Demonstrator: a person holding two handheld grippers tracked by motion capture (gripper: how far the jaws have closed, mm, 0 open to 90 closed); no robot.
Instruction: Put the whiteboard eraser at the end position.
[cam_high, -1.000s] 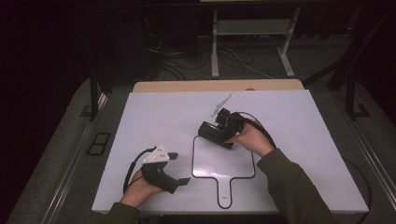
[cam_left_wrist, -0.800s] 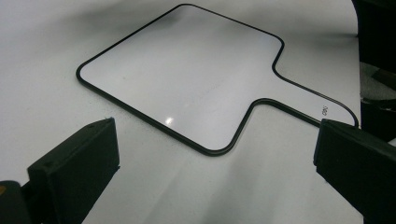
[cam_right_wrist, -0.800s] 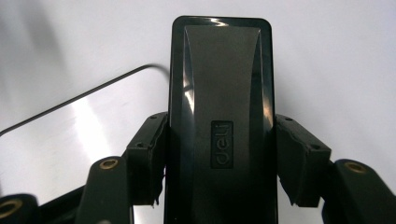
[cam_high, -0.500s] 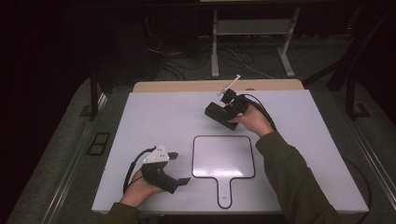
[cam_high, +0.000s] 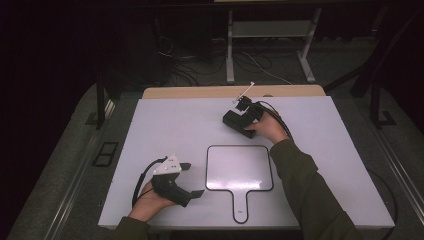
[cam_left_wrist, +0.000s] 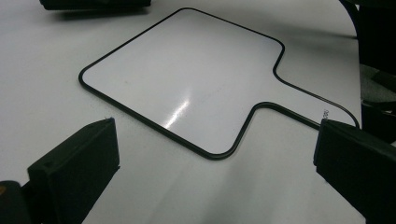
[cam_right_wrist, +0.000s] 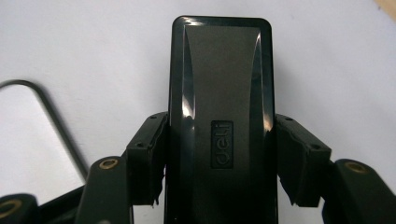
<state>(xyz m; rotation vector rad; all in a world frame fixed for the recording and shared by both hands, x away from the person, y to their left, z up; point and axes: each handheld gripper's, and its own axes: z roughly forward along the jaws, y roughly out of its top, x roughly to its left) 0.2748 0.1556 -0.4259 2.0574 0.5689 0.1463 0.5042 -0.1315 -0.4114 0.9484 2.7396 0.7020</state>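
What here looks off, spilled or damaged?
Nothing stands out. The whiteboard lies flat and clean on the table. The right hand-held gripper grips a black eraser squarely; the left hand-held gripper is open and holds nothing.

- The left hand-held gripper (cam_high: 192, 179) sits low at the near left of the tabletop (cam_high: 165, 125), gripped by the left hand (cam_high: 150, 197), jaws spread wide with nothing between them.
- The right hand-held gripper (cam_high: 235, 121) is reached out toward the far side, the right forearm (cam_high: 305, 185) in a dark green sleeve stretched forward.
- Its jaws are clamped on both sides of a black eraser (cam_right_wrist: 222, 116).
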